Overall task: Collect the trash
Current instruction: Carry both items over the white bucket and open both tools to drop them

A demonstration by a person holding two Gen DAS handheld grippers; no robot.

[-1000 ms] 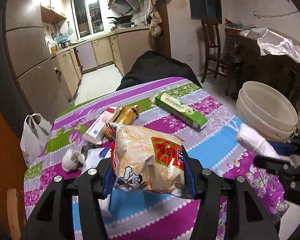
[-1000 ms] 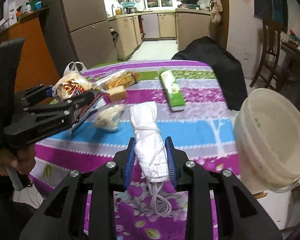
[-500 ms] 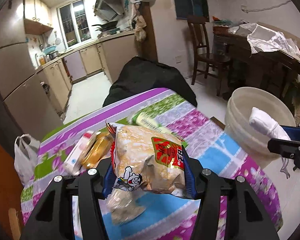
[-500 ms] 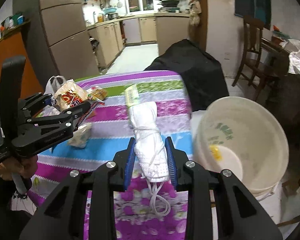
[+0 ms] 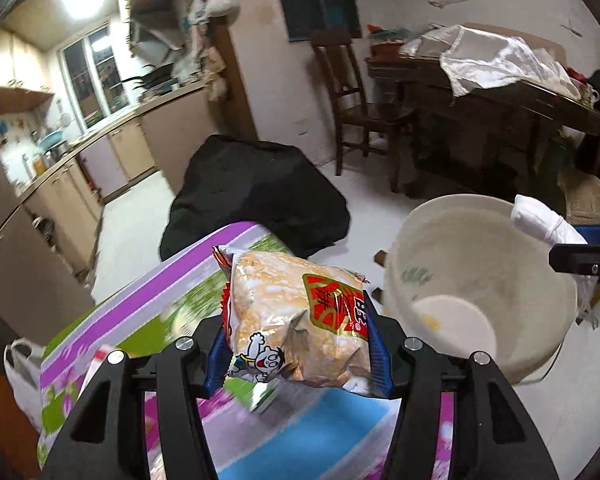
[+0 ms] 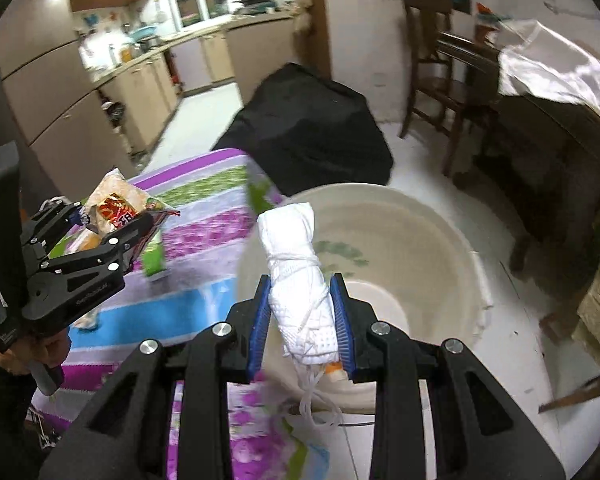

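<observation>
Floral purple cloth covers the table (image 5: 148, 288), beside which the cream plastic bucket (image 6: 452, 248) stands on the floor. Carrying is judged the step in hand. The snack bag (image 5: 296, 312) is clamped in the left gripper (image 5: 296, 354) above the table; the tied white bundle (image 6: 300, 280) is clamped in the right gripper (image 6: 302, 324) over the bucket, where release is called for next.

We see an orange-and-red snack bag (image 5: 296, 320), crinkled and tilted, above the table's edge. A string-tied white bundle (image 6: 300, 280) hangs over our cream bucket (image 6: 432, 248).
</observation>
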